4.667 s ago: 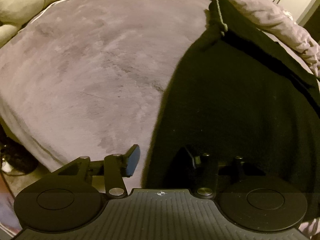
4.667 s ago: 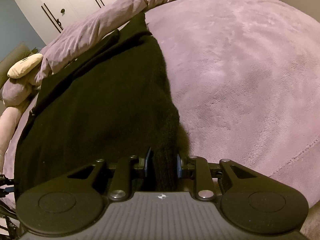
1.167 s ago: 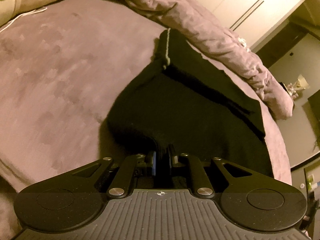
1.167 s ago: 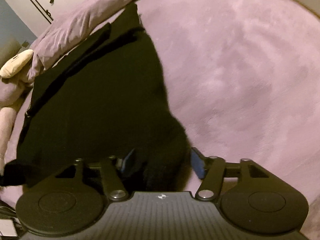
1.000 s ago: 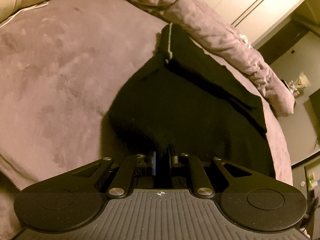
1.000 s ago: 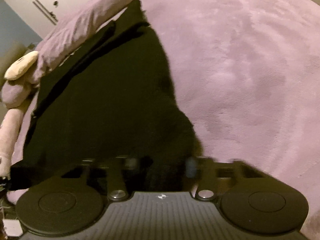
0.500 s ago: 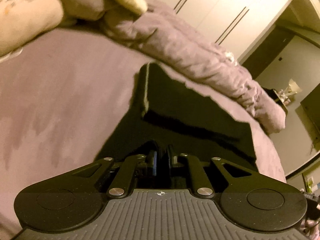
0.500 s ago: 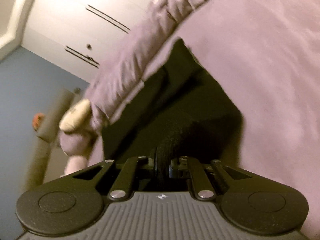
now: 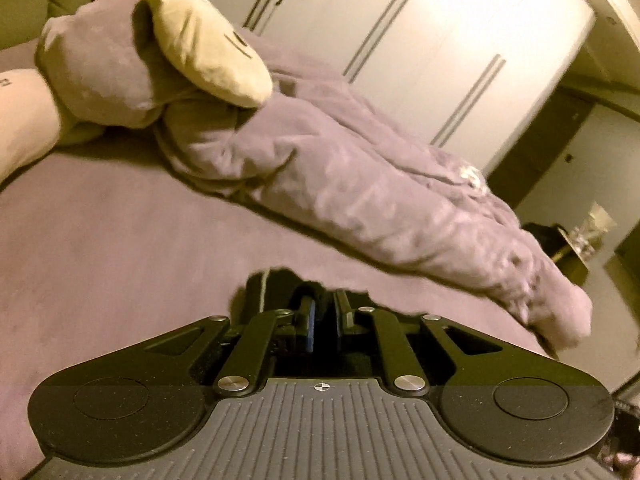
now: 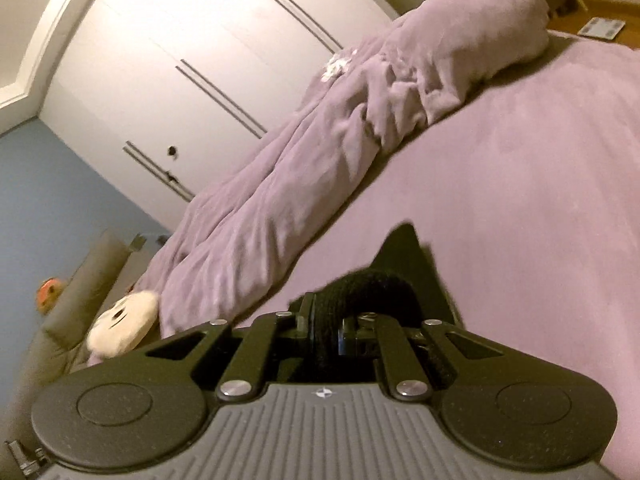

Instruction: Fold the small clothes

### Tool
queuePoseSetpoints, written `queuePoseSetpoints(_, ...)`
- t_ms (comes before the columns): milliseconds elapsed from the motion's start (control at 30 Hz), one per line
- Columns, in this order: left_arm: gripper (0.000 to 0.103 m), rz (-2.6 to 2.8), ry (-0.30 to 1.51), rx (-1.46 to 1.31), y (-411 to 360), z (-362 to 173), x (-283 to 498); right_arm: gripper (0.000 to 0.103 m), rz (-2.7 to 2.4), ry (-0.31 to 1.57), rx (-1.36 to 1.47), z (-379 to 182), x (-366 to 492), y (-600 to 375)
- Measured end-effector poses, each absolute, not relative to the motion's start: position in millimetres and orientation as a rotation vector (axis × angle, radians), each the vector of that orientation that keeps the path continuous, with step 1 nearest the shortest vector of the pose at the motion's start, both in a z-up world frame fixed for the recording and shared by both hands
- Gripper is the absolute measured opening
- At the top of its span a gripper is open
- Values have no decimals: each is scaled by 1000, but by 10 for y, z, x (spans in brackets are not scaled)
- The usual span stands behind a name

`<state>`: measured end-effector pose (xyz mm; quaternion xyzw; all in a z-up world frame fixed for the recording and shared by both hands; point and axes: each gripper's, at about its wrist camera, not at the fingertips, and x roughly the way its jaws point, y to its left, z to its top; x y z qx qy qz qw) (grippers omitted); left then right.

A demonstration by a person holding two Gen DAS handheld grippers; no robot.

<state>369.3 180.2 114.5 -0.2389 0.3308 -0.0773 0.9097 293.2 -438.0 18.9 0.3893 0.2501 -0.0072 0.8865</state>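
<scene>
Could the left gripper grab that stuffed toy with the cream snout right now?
Probably not. The left gripper is shut on the black garment, so its jaws are occupied. The stuffed toy lies beyond open purple bedspread, with nothing between; it would need to let go first.

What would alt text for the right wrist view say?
The right gripper is clamped on a fold of black garment above a purple bed. A rumpled purple blanket runs along the bed's far edge, before white wardrobe doors.

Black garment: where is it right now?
Black garment is pinched in both tools, left tool and right tool, over the purple bed, near the rolled duvet.
</scene>
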Motion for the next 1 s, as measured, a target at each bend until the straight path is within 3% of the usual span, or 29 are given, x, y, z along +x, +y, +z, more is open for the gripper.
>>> queuePoseSetpoints(433, 12, -39, 688, -398, 1620, 860, 4599, 9, -120, 487, 582, -5, 3969, -4192)
queuePoseSetpoints(500, 24, -22, 677, -430, 1632, 811, 4621, 9, -133, 483, 583, -58, 4000, -4182)
queuePoseSetpoints(567, 58, 18, 651, -458, 1666, 791, 4590, 10, -158, 475, 590, -108, 3987, -4201)
queuePoseSetpoints(600, 62, 26, 653, -458, 1685, 784, 4566, 18, -176, 462, 602, -127, 3954, -4212)
queuePoseSetpoints(667, 63, 40, 653, -450, 1719, 767, 4484, 45, -227, 395, 629, -141, 3801, -4237)
queuePoseSetpoints(733, 64, 39, 670, -450, 1737, 730, 4349, 54, -255, 352, 621, -119, 3636, -4242)
queuePoseSetpoints(1000, 70, -6, 801, -395, 1504, 133, 3378, 53, 22, 510, 319, -296, 3174, -3338)
